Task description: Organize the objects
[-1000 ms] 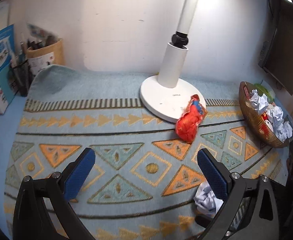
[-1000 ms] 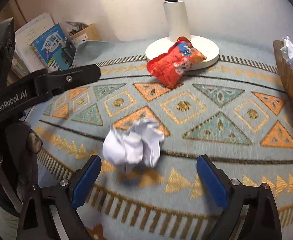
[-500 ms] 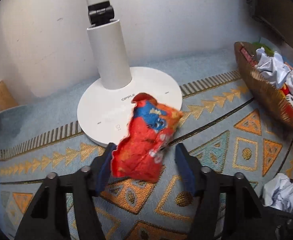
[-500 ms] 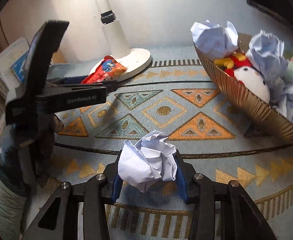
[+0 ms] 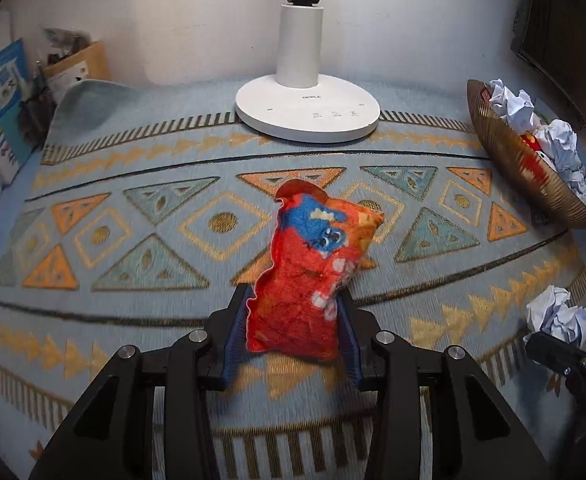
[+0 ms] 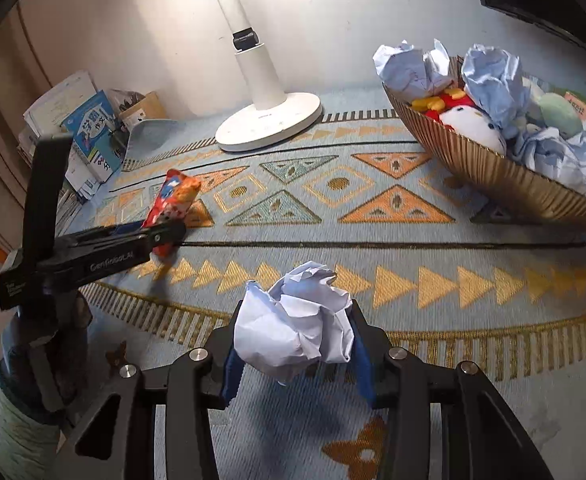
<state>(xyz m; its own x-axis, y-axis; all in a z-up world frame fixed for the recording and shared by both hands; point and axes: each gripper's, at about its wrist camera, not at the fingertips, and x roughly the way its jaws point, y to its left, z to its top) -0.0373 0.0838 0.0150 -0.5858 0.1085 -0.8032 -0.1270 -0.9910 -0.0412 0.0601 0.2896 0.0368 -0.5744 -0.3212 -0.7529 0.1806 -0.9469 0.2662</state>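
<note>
Basket (image 6: 493,172) (paper balls (image 6: 489,76), plush toys (image 6: 469,120))

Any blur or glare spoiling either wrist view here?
Left wrist view: the snack bag and the rug are motion-smeared. Right wrist view: sharper, the paper ball crisp, with lamp glare blown out at the top; both bend toward the edges.
</note>
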